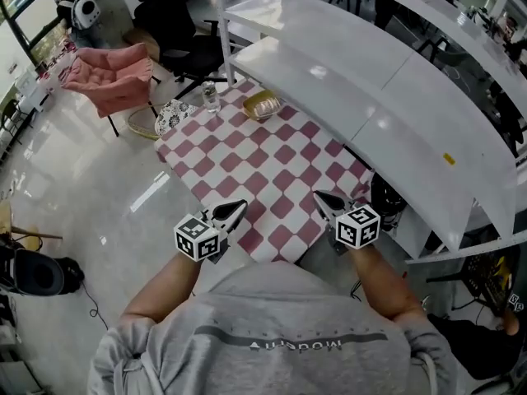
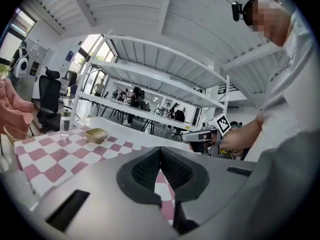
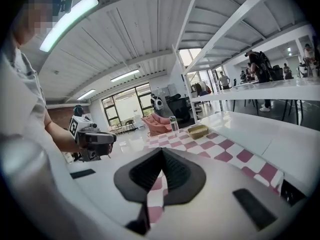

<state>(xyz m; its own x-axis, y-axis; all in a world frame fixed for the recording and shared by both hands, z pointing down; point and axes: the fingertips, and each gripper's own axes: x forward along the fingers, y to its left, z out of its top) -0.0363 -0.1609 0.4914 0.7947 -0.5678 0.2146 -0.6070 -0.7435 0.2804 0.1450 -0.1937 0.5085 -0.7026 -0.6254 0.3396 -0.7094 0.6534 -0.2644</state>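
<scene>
Running along the right edge of the table, a long white shelf unit [image 1: 354, 81] is the biggest thing here, and its lower board reaches over that side of the cloth. The table [image 1: 272, 171] itself wears a red and white checked cloth and stands on a shiny pale floor. Beyond its far edge, well apart from it, a pink chair [image 1: 111, 76] stands, and a black office chair [image 1: 177, 31] is behind that one.

At the near edge the person holds both tools above the cloth. The left gripper [image 1: 239, 206] hangs over the near left corner; in the left gripper view its two dark ribbed pads are pressed together at the tips and nothing sits between them. The right gripper [image 1: 319, 196] hangs over the near edge, closer to the shelf unit, and in the right gripper view its jaws are also clenched on nothing. The two tools are near each other but do not touch, and neither one touches the cloth.

A shallow yellowish bowl [image 1: 262, 104] rests at the far right corner, just beside the shelf unit. A small clear bottle [image 1: 211, 95] stands upright at the far edge, near the bowl.
</scene>
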